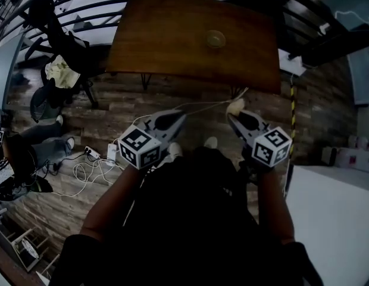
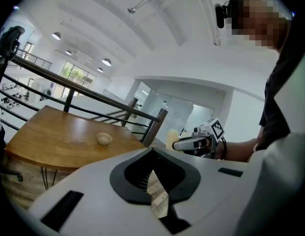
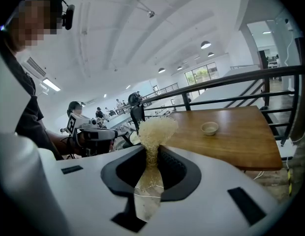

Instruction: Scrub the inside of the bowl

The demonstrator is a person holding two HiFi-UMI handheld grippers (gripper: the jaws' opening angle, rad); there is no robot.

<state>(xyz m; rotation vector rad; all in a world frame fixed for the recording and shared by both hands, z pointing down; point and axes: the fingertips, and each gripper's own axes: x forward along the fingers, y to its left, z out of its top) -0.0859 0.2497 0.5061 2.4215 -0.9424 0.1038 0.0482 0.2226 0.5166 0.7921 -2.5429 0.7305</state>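
A small pale bowl [image 1: 215, 39] stands on the brown wooden table [image 1: 172, 40], well ahead of both grippers; it also shows as the bowl [image 2: 104, 139] and the bowl [image 3: 209, 128] in the two gripper views. My right gripper [image 1: 233, 117] is shut on a pale yellow fibrous scrubber [image 3: 155, 130], whose tuft sticks out past the jaws. My left gripper [image 1: 181, 117] is shut with nothing between its jaws. Both grippers hang side by side over the plank floor, short of the table's near edge. Each shows in the other's view: right gripper [image 2: 178, 144], left gripper [image 3: 113, 133].
A black railing [image 2: 93, 95] runs behind the table. Office chairs [image 1: 53, 70] and a seated person's legs [image 1: 41, 142] are at the left, with white cables and a power strip [image 1: 92, 157] on the floor. A white surface [image 1: 333, 219] lies at the lower right.
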